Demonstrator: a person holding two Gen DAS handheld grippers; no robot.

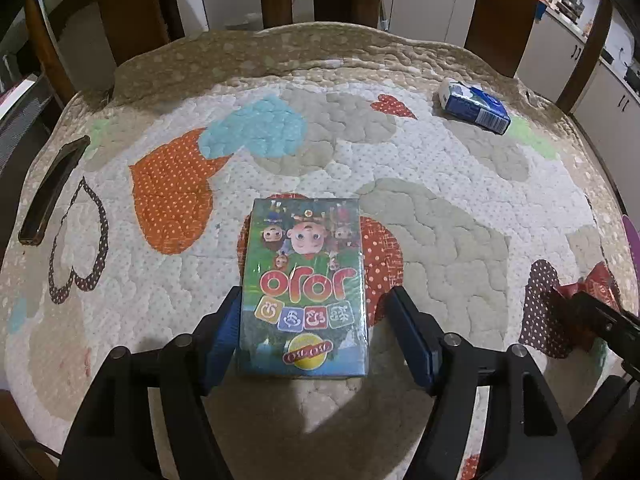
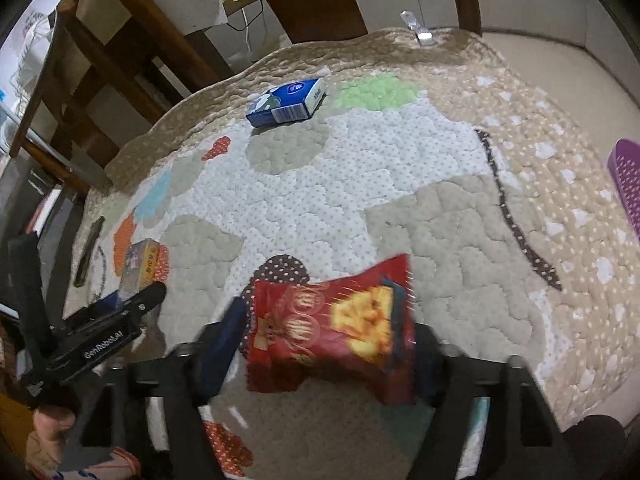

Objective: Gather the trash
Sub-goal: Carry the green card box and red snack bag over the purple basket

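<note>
A colourful cartoon card box point(image 1: 306, 288) in clear wrap lies on the quilted table cover. My left gripper point(image 1: 316, 332) is open, its blue-padded fingers point(image 1: 224, 332) on either side of the box's near end, with a small gap on the right. The box shows small in the right wrist view point(image 2: 140, 264). My right gripper point(image 2: 328, 344) is shut on a red snack wrapper point(image 2: 332, 324), held just above the table. A blue and white carton point(image 1: 474, 106) lies at the far right, also seen in the right wrist view point(image 2: 286, 102).
A dark flat bar point(image 1: 52, 190) lies near the table's left edge. A purple perforated object point(image 2: 624, 184) sits at the right edge. A small clear item point(image 2: 418, 28) lies at the far edge. Wooden chairs point(image 1: 120, 8) surround the table.
</note>
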